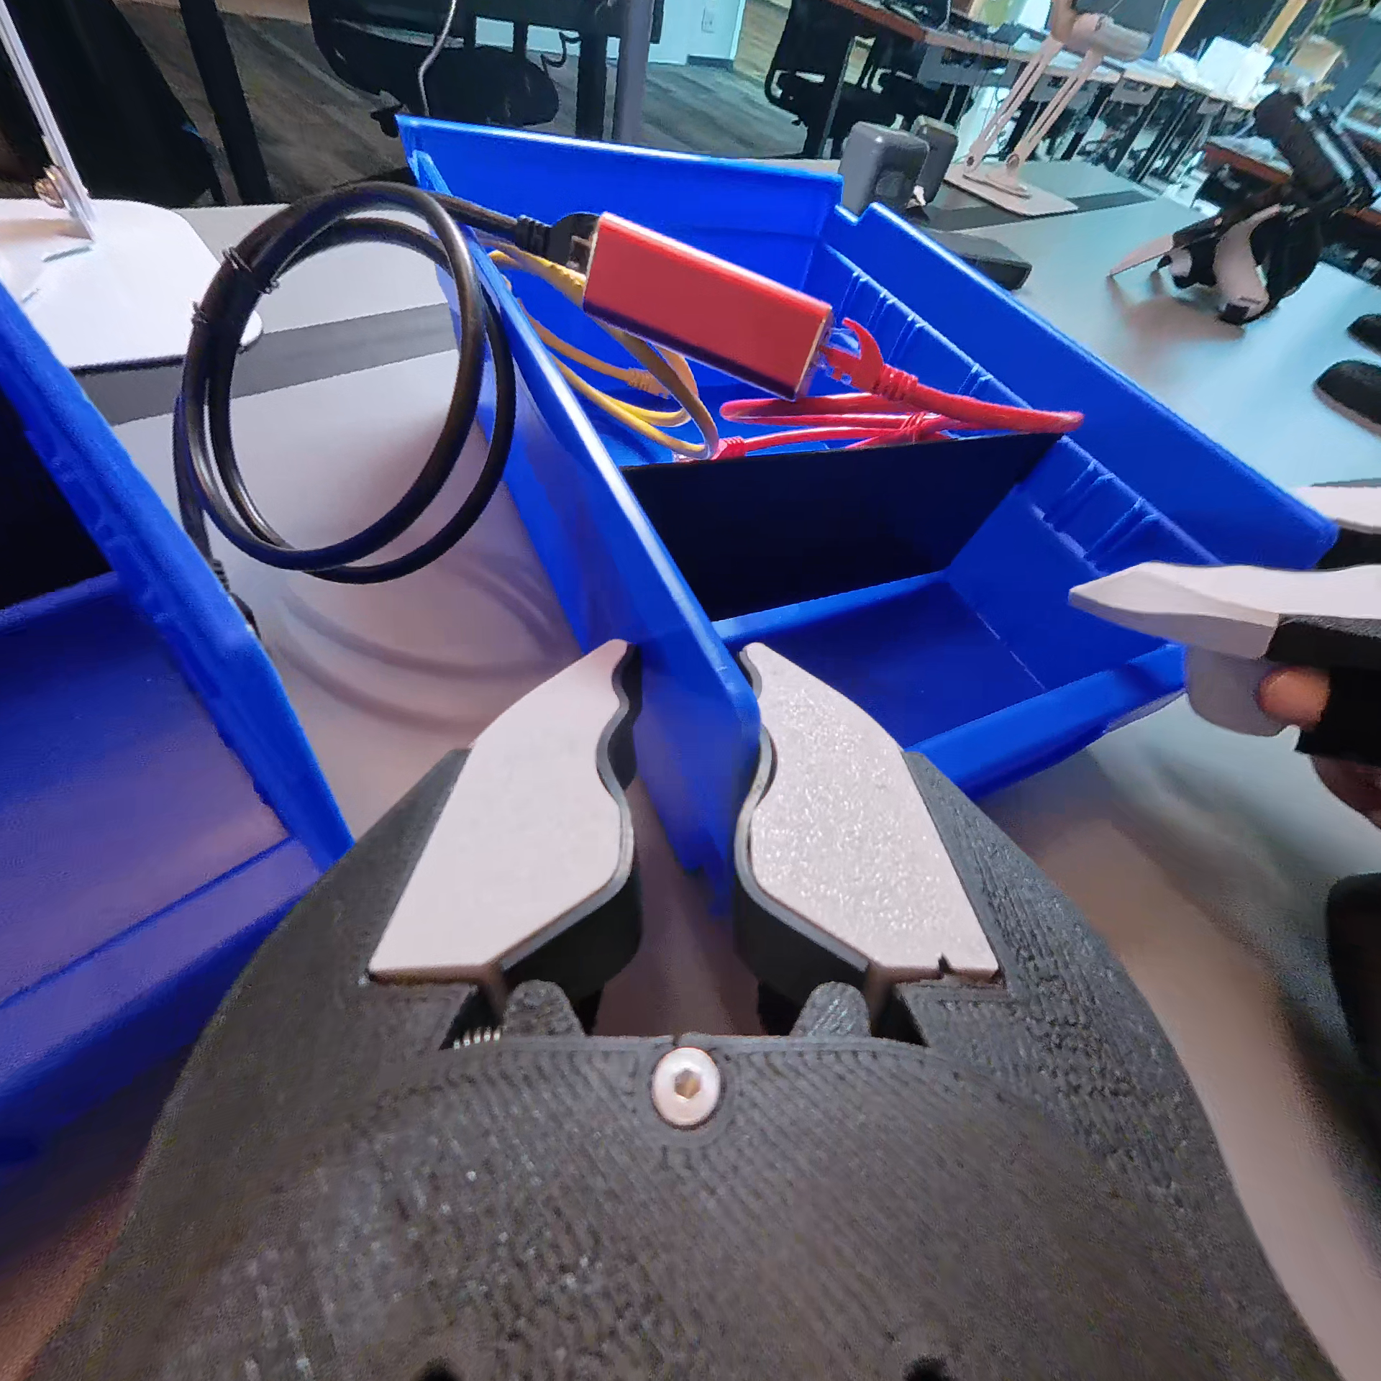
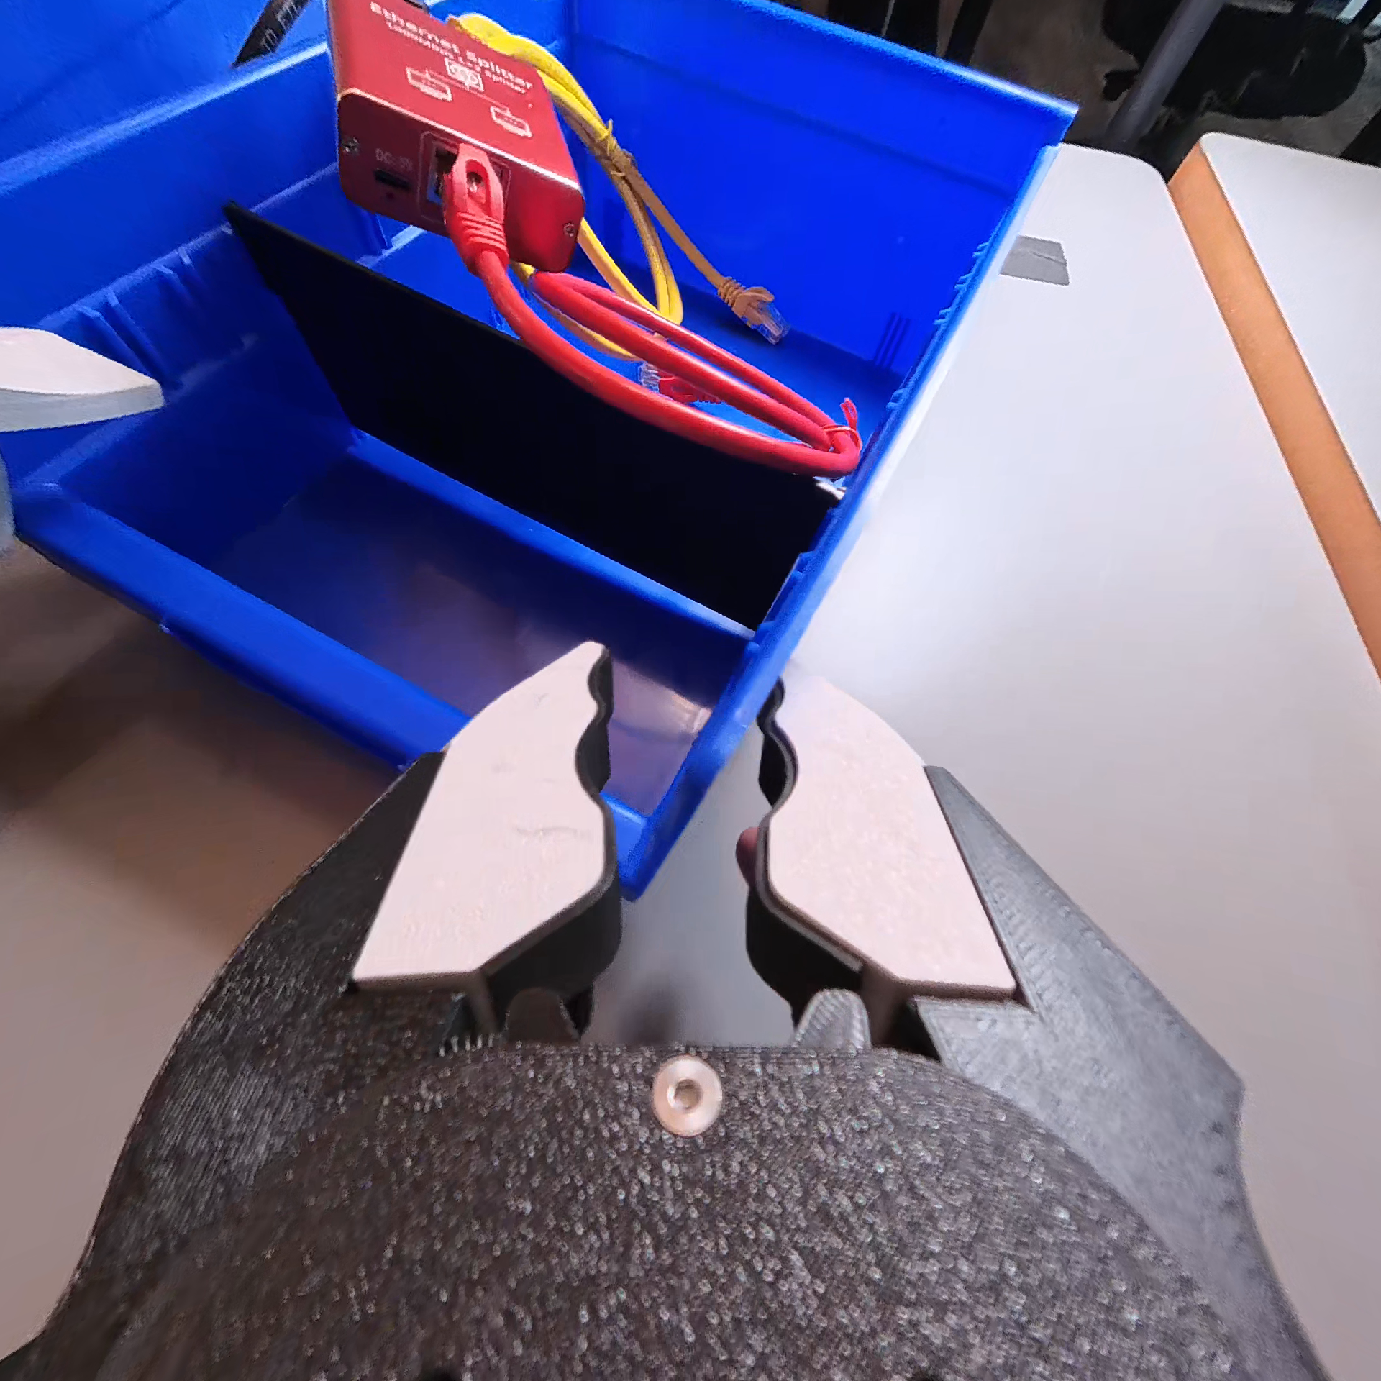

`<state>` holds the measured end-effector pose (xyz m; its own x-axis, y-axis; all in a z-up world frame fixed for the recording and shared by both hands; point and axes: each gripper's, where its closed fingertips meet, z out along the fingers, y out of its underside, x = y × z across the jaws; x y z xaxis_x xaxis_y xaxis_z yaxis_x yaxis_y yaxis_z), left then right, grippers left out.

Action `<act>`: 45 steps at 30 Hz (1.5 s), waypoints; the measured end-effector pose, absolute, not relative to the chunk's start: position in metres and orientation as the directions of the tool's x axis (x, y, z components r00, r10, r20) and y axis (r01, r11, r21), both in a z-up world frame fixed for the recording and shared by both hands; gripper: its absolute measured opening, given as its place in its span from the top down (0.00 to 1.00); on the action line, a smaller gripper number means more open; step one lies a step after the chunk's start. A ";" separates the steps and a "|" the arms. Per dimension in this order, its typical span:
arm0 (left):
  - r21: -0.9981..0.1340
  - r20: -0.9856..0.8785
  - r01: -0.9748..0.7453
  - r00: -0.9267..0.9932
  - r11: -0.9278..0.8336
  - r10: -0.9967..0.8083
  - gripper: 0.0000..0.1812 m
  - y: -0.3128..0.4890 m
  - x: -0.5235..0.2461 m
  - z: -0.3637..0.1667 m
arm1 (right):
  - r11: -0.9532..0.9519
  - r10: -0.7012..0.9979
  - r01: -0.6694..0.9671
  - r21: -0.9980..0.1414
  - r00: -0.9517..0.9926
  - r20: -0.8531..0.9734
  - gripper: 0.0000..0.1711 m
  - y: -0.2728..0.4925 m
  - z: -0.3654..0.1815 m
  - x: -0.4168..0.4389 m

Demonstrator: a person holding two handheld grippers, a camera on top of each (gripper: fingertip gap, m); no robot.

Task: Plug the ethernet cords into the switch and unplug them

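- While the left gripper (image 1: pixel 691 661) clamps the blue bin (image 1: pixel 695 747) wall, the right gripper (image 2: pixel 684 684) straddles the opposite wall (image 2: pixel 717 747), slightly apart.
- White lettering marks the red switch (image 2: pixel 448 142), propped in the rear compartment.
- Red cord (image 2: pixel 478 217) plugged in; yellow cord (image 2: pixel 643 224) and black cable (image 1: pixel 336 388) alongside; black divider (image 2: pixel 523 463) in front.

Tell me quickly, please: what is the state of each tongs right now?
Left tongs: shut on the blue bin's left wall.
Right tongs: open, straddling the bin's right front corner, not clamped.
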<state>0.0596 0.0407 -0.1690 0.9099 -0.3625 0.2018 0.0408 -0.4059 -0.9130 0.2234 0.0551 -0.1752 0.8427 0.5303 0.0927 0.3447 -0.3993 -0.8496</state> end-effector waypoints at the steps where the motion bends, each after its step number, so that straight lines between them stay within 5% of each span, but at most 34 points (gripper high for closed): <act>1: -0.916 0.188 0.029 0.913 -0.401 -0.363 0.87 0.041 0.059 -0.169 | -0.397 0.524 0.339 -0.853 0.846 0.093 0.83 0.055 -0.174 0.226; 8: -0.941 0.103 -0.035 0.918 -0.337 -0.383 0.89 0.036 0.062 -0.153 | -0.330 0.488 0.295 -0.897 0.867 0.105 0.87 0.049 -0.154 0.233; 16: -0.986 0.015 -0.041 0.943 -0.159 -0.334 0.89 0.004 0.035 -0.067 | -0.131 0.529 0.261 -0.956 0.834 0.156 0.87 0.026 -0.068 0.204; 28: -0.988 -0.153 -0.154 0.988 0.034 0.015 0.90 -0.103 -0.113 0.055 | 0.110 0.747 0.143 -0.984 0.641 0.177 0.88 -0.029 0.040 0.042; 34: -0.990 -0.135 -0.128 0.976 -0.054 0.170 0.91 -0.153 -0.209 0.033 | 0.062 0.858 0.145 -0.987 0.498 0.127 0.88 -0.057 0.017 -0.066; 45: -0.971 -0.053 0.026 0.946 -0.237 0.319 0.92 -0.234 -0.340 -0.083 | -0.089 0.962 0.313 -0.946 0.271 0.000 0.85 -0.123 -0.105 -0.209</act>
<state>-0.3402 -0.2343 -0.0835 0.9462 0.3194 -0.0529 0.0258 -0.2372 -0.9711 -0.2089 -0.1231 -0.1048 0.2714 0.9625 -0.0002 0.3132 -0.0885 -0.9456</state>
